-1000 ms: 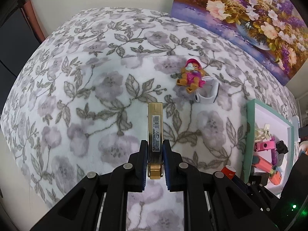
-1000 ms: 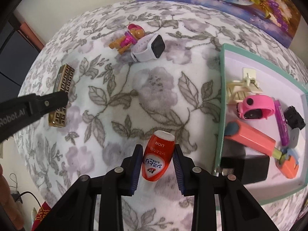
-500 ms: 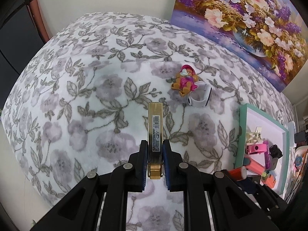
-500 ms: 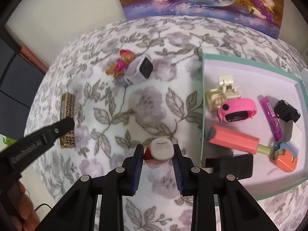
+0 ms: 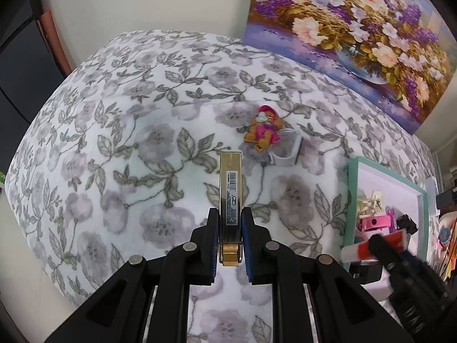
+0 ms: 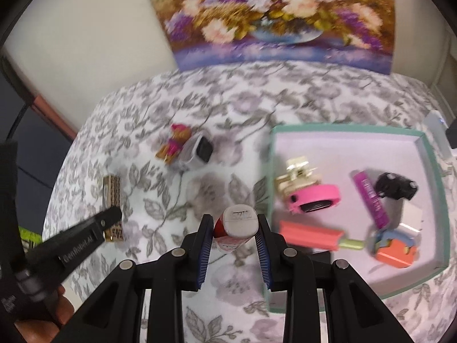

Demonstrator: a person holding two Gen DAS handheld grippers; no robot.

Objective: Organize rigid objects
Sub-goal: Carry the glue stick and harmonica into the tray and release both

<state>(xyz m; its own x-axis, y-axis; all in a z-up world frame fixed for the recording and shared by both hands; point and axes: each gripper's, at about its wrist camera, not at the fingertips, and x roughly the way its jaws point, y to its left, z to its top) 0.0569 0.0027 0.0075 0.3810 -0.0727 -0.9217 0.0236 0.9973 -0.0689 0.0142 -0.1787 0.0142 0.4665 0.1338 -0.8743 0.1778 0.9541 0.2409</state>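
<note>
The left tongs [image 5: 230,237] clamp a slim gold case [image 5: 230,188] by its lower end, the blue pads [image 5: 214,245] pressed flat on both sides, barcode face up, the case pointing away over the floral-covered worktop [image 5: 114,148]. The right tongs [image 6: 234,228] grip a red and white tube [image 6: 235,228] between the pads, its white cap end toward the camera, held just left of the teal-rimmed tray [image 6: 428,148].

Inside the tray lie a cream hair clip [image 6: 297,174], a pink watch [image 6: 314,198], a coral marker [image 6: 311,233], a purple stick [image 6: 371,197], a small black item [image 6: 395,185] and an orange and blue piece [image 6: 392,250].

On the cloth beyond both tongs, a small toy figure in pink [image 5: 264,133] sits touching a white smartwatch [image 5: 287,150], well apart from the tray. A flower painting [image 5: 357,25] leans against the wall behind the worktop. The right wrist view is motion-blurred, so finer detail in the tray cannot be made out.
</note>
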